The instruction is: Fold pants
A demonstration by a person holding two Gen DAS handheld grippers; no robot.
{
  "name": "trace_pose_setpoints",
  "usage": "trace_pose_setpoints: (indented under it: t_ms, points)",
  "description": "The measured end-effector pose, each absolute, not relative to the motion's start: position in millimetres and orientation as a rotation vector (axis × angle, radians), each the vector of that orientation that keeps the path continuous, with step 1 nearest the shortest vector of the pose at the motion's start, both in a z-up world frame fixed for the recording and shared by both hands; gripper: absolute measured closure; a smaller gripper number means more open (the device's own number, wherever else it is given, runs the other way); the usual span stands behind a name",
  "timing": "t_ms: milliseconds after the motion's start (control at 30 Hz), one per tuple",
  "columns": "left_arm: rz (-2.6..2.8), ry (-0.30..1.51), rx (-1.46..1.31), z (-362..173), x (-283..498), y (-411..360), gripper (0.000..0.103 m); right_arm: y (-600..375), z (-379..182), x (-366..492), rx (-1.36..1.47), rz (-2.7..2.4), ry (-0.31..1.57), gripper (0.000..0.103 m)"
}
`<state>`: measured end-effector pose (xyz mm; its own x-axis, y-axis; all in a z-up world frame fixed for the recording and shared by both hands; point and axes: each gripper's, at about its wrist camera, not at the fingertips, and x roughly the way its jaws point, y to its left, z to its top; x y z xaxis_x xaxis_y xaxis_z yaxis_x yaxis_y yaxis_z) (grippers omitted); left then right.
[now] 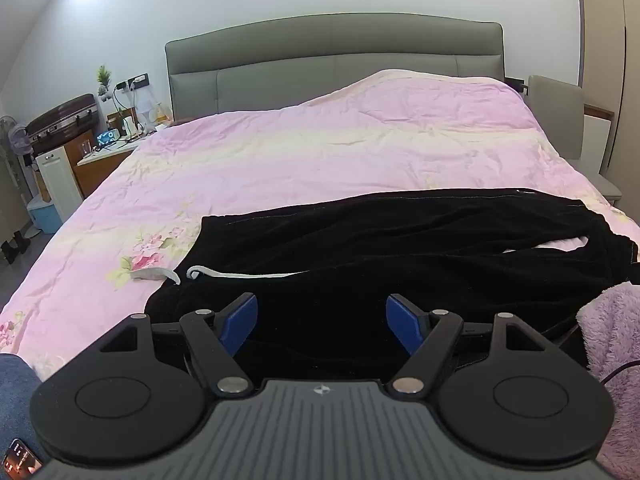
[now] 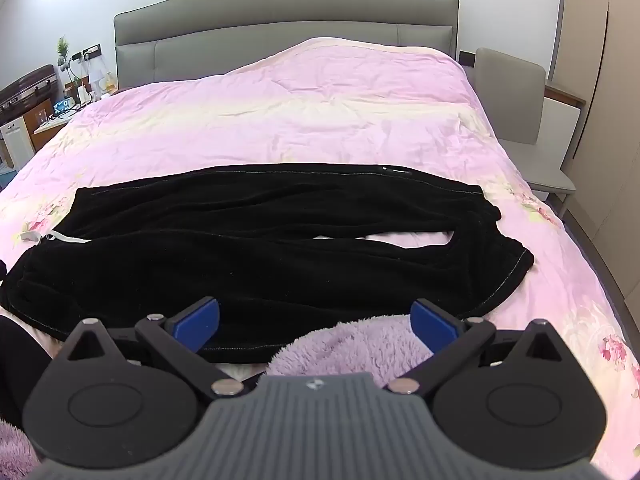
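Black pants (image 2: 256,240) lie spread across the bed (image 2: 320,120) near its foot edge. Left tongs (image 1: 321,324) and right tongs (image 2: 316,326) stand apart, seemingly hovering above fabric.

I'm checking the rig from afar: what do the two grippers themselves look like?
Both look alike. The left gripper and right gripper have black linkage arms with silver pivot pins, blue pads on the fingers, two round black discs, and a grey ribbed body bearing a small round emblem. A fluffy lilac sleeve shows beside them.
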<state>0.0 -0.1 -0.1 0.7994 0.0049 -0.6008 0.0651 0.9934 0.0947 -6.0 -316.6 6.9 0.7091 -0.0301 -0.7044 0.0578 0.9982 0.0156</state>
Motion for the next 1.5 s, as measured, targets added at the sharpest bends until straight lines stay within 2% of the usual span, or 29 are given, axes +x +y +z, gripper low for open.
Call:
trace_pose_setpoints:
  t_ms: [1500]
  points:
    - [-0.033,0.681,0.092,-0.4,5.8,4.4,0.017,-316.4,9.2,-4.7,0.033,-0.052,0.78,0.005]
